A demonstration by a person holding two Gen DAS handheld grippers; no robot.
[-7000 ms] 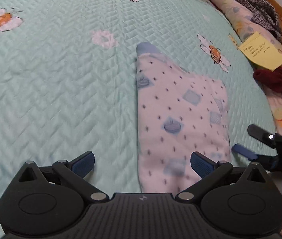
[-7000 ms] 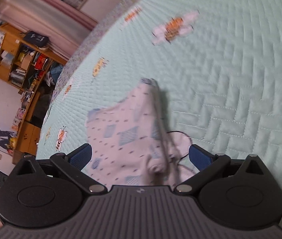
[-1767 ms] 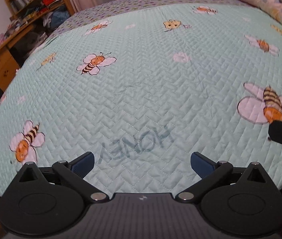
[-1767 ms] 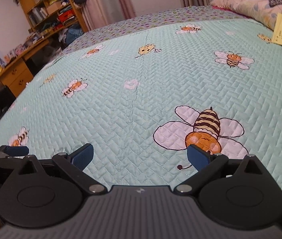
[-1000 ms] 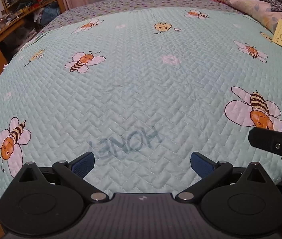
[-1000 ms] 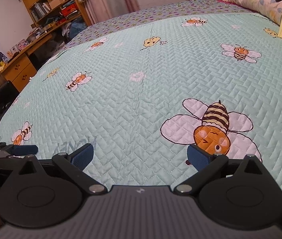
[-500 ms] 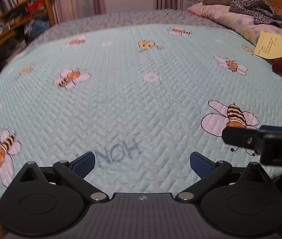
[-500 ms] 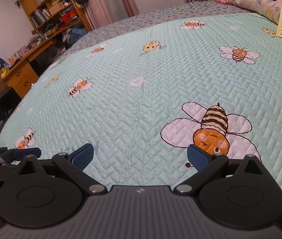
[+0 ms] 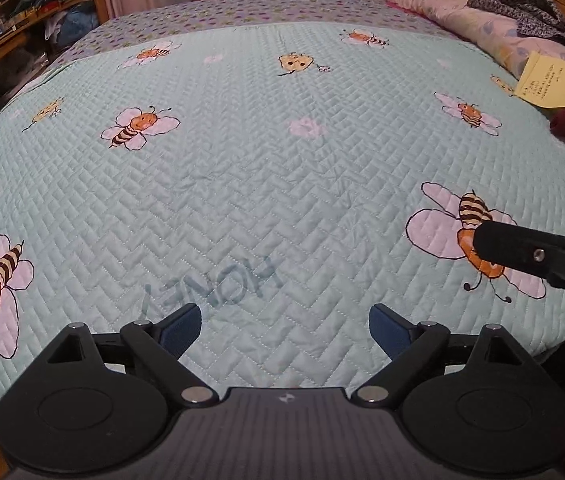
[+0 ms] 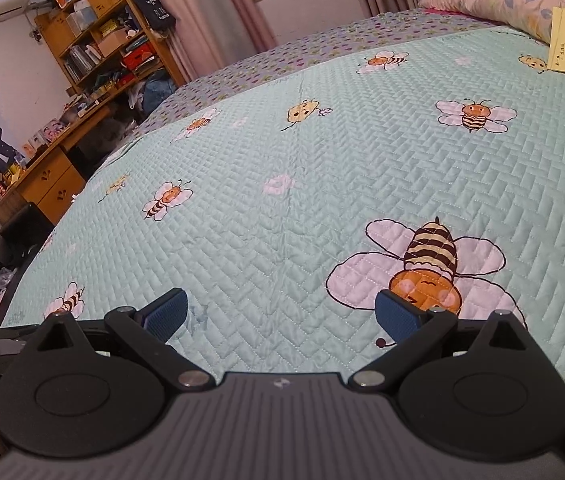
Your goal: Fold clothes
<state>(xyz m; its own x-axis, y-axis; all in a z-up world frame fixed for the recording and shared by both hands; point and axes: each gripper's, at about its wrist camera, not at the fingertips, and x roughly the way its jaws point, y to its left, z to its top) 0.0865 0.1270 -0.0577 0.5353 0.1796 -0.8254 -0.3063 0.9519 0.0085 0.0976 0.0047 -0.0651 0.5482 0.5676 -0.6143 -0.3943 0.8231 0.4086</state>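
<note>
Left gripper (image 9: 285, 326) jaws closing, empty; right gripper (image 10: 282, 312) jaws apart, empty, over bee quilt (image 9: 266, 184), lower frame; likely between garments.

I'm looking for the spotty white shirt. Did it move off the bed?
Cannot tell where it went. Seven seconds ago it lay on the quilt; now neither view shows it, only bees.

Left tongs (image 9: 285, 326) angle downward, jaws closing with nothing between them. Right tongs (image 10: 281, 315) sit alongside, jaws spread wide and empty.

Mint quilt (image 9: 266, 184), orange-striped bees (image 10: 430, 264)
</note>
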